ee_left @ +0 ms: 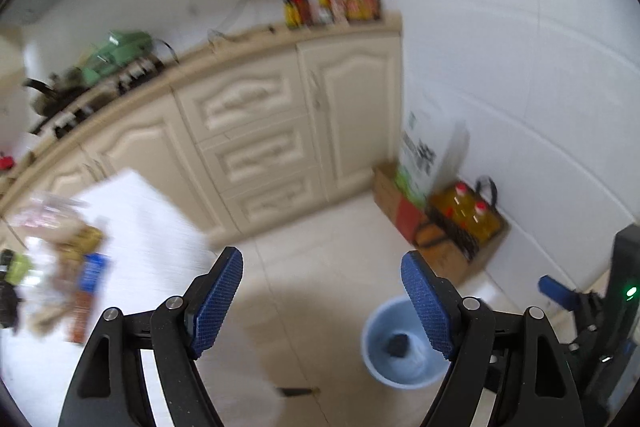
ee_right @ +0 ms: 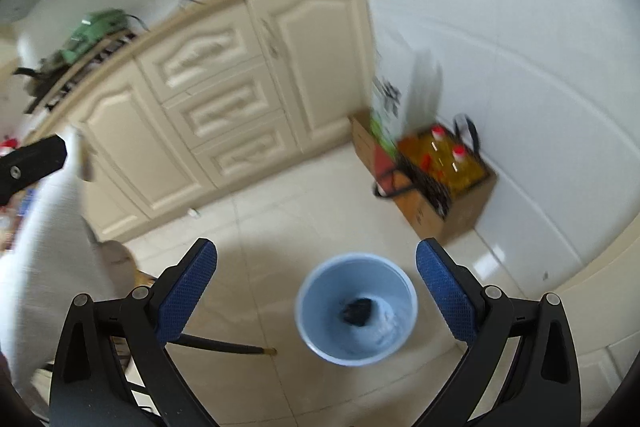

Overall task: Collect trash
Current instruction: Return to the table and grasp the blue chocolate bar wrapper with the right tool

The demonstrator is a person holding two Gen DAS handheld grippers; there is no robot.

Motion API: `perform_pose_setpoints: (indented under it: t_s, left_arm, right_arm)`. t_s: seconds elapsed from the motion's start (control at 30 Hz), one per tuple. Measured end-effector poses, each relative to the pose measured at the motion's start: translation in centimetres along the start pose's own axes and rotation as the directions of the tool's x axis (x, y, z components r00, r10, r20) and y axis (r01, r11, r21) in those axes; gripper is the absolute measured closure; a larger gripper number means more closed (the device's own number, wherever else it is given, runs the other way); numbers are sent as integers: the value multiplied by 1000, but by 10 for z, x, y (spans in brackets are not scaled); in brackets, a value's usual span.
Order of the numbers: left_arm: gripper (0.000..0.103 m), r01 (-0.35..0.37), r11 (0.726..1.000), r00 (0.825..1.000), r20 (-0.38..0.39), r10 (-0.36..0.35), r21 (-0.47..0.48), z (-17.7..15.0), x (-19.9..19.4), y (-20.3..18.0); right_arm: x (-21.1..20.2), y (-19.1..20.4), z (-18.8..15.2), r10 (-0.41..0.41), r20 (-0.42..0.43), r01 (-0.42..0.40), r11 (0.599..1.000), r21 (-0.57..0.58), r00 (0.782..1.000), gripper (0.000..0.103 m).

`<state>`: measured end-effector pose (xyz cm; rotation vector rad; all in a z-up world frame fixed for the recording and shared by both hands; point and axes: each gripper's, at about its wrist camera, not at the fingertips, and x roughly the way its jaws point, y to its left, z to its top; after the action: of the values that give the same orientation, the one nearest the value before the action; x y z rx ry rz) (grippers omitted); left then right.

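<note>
Both claws apart, empty: left gripper (ee_left: 322, 301), right gripper (ee_right: 316, 293). Round pale-blue plastic bin (ee_right: 356, 307) on floor holds dark crumpled lump (ee_right: 357, 311). Blurred wrappers (ee_left: 80, 259) near white table (ee_left: 160, 227) edge: likely light, crinkly; pinch by edge.

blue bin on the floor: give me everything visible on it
The blue bin is a round, pale blue, smooth-walled pail that looks like plastic, standing upright and open-topped on the pale floor tiles, apart from the cabinets and the cardboard box. No lid or handle shows. Inside, a dark crumpled lump lies on the bottom beside something whitish and crinkled, perhaps a wrapper or film. In the left wrist view a gripper finger covers part of its rim. Nothing grips or touches it.
</note>
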<state>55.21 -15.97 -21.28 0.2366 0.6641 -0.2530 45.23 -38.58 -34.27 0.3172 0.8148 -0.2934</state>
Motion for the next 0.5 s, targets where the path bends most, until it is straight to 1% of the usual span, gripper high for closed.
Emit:
perform_pose_setpoints:
  t_s: [0.03, 0.07, 0.1, 0.13, 0.17, 0.23, 0.33, 0.4, 0.43, 0.5]
  left_arm:
    - [20, -18, 1000, 999, 35, 19, -10, -4, -23, 13]
    - [17, -29, 999, 998, 48, 30, -18, -8, -34, 21]
    - [17, -45, 999, 997, 65, 46, -30, -13, -49, 31]
    - [16, -53, 998, 995, 84, 56, -44, -19, -65, 43]
    - [16, -66, 996, 992, 101, 72, -63, -26, -82, 57]
    - [13, -92, 991, 988, 116, 103, -92, -41, -105, 79]
    - [12, -131, 981, 983, 112, 148, -146, -68, -139, 117]
    - [12, -156, 971, 979, 104, 177, -179, -83, -160, 144]
    - [11, -179, 963, 974, 98, 202, -202, -96, -172, 161]
    - [8, -211, 951, 968, 88, 236, -227, -103, -187, 183]
  right_arm:
    - [-15, 15, 6, 19, 23, -18, 1000, -22, 1000, 0]
    - [-28, 29, 10, 39, 45, -37, 998, -43, 998, 0]
    - [-41, 45, 14, 65, 72, -60, 996, -68, 995, 0]
    - [-50, 56, 17, 81, 85, -73, 993, -88, 993, 0]
    - [-62, 76, 20, 104, 99, -91, 988, -122, 990, 0]
    - [-76, 108, 22, 146, 113, -125, 977, -175, 983, 0]
    - [-89, 160, 20, 208, 107, -175, 950, -257, 972, 0]
    - [-91, 195, 16, 237, 89, -199, 930, -310, 967, 0]
    - [-91, 213, 15, 256, 80, -216, 917, -336, 963, 0]
    - [-88, 243, 12, 286, 55, -245, 893, -378, 957, 0]
